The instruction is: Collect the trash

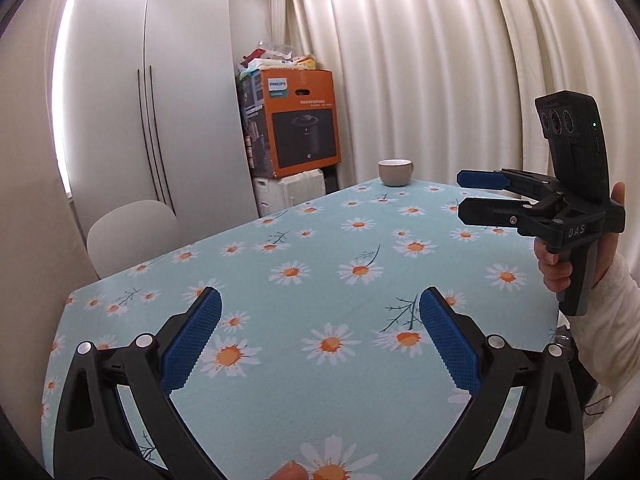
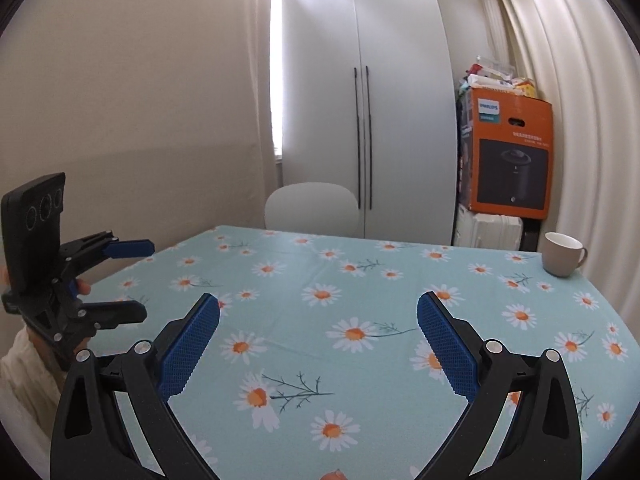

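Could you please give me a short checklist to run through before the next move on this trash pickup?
1. Left tool open and holding nothing: ok, its blue pads stand wide apart over the tablecloth.
2. Right tool open and holding nothing: ok, same wide gap.
3. Trash to pick located: not ok, neither view shows any on the daisy tablecloth.
4. Trash bin or bag located: cannot tell, none appears in either view.
5. Cup kept clear: ok, it stands upright near the far corner, apart from both tools.
6. Tools clear of each other: ok, each view shows the other tool off to its side, not touching.
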The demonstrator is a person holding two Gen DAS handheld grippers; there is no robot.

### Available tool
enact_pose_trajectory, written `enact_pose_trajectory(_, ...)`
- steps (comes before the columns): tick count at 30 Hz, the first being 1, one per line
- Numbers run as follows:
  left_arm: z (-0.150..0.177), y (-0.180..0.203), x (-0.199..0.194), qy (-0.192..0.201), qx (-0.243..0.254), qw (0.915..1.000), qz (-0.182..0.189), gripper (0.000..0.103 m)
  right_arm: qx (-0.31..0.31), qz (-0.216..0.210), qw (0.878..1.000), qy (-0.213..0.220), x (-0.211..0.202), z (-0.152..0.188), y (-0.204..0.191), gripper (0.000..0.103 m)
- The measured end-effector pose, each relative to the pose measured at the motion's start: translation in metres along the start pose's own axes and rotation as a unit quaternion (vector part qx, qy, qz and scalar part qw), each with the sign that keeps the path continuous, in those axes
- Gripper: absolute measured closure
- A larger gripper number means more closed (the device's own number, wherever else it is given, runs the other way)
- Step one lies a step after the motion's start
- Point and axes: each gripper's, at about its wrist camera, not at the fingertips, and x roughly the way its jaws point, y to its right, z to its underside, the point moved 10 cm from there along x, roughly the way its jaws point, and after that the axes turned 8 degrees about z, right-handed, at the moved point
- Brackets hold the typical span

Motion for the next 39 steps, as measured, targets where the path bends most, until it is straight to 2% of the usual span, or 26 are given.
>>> enact_pose_trajectory(5,0.011,-0.026,-0.007,0.0,-0.03,0.9995,-0.012,0.006,-0.012,-0.031,0.999,0.008,0.027,-0.007,-0.026,0.008)
enact_pose_trajectory(12,0.016,-0.028,-0.009,-0.003,-0.041,0.9991,-0.009,0.006,-0.015,-0.05,0.999,0.004,0.05,-0.001,-0.043,0.008)
enact_pose_trajectory(16,0.02,-0.031,-0.004,-0.018,-0.05,0.9985,-0.008,0.006,-0.027,-0.072,0.997,-0.001,0.048,0.002,-0.056,0.008)
enact_pose_trajectory(23,0.021,-0.032,-0.004,-0.02,-0.052,0.9984,-0.014,0.006,-0.037,-0.089,0.995,0.0,0.045,0.004,-0.066,0.008)
enact_pose_trajectory(26,0.021,-0.032,-0.006,-0.015,-0.054,0.9983,-0.013,0.006,-0.045,-0.111,0.993,0.001,0.042,0.005,-0.074,0.008)
enact_pose_trajectory(39,0.02,-0.027,-0.005,-0.021,-0.047,0.9987,-0.007,0.006,-0.042,-0.111,0.993,0.0,0.041,0.003,-0.073,0.008)
